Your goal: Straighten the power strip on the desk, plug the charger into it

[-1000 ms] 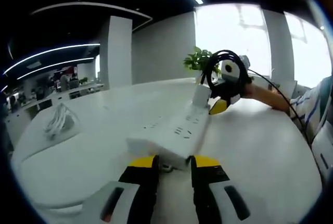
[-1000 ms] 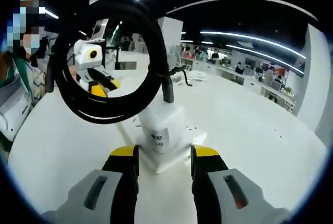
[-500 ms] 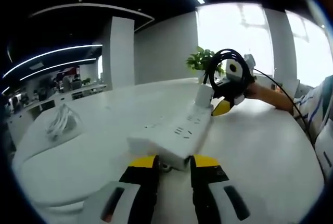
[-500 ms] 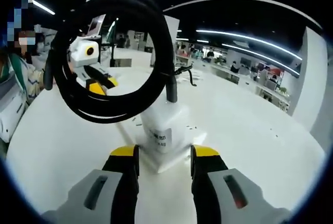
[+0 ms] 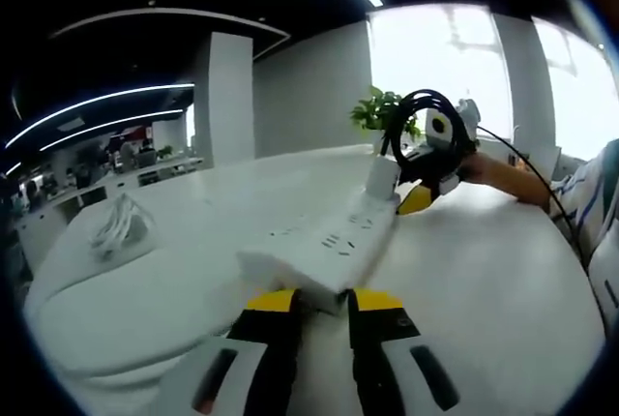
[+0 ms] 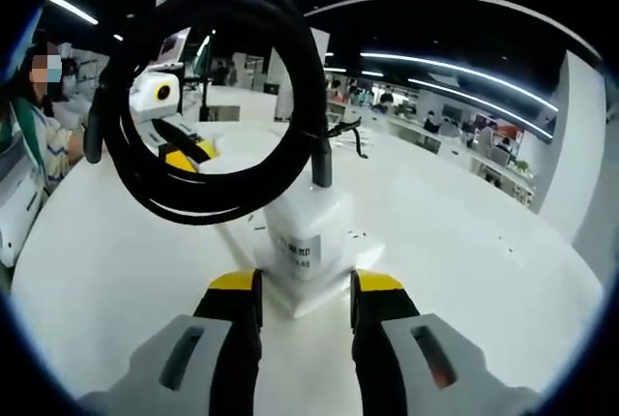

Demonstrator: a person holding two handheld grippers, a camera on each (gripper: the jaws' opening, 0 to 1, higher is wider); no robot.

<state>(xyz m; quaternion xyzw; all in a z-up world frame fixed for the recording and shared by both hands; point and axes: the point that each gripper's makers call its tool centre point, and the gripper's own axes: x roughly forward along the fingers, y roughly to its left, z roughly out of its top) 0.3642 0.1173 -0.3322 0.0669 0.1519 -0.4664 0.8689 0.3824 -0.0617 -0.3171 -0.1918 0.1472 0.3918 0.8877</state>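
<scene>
A white power strip (image 5: 329, 242) lies on the white table (image 5: 484, 281), running away from my left gripper (image 5: 322, 305). Its near end sits right at the yellow jaw tips, which stand close together on it. At the far end a white charger (image 5: 380, 177) stands on the strip, with my right gripper (image 5: 416, 193) on it. In the right gripper view the charger (image 6: 308, 232) sits between the jaws of my right gripper (image 6: 305, 285), which is shut on it. Its black coiled cable (image 6: 305, 77) loops up above it. The strip (image 6: 232, 237) leads off to the left gripper (image 6: 184, 157).
A bundle of white cable (image 5: 116, 227) lies at the table's left edge. A potted plant (image 5: 382, 111) stands behind the charger. A person's striped sleeve (image 5: 590, 203) reaches in from the right. A small black item (image 6: 343, 135) lies farther along the table.
Both grippers hold their places on the strip and the charger. The views have shifted only slightly.
</scene>
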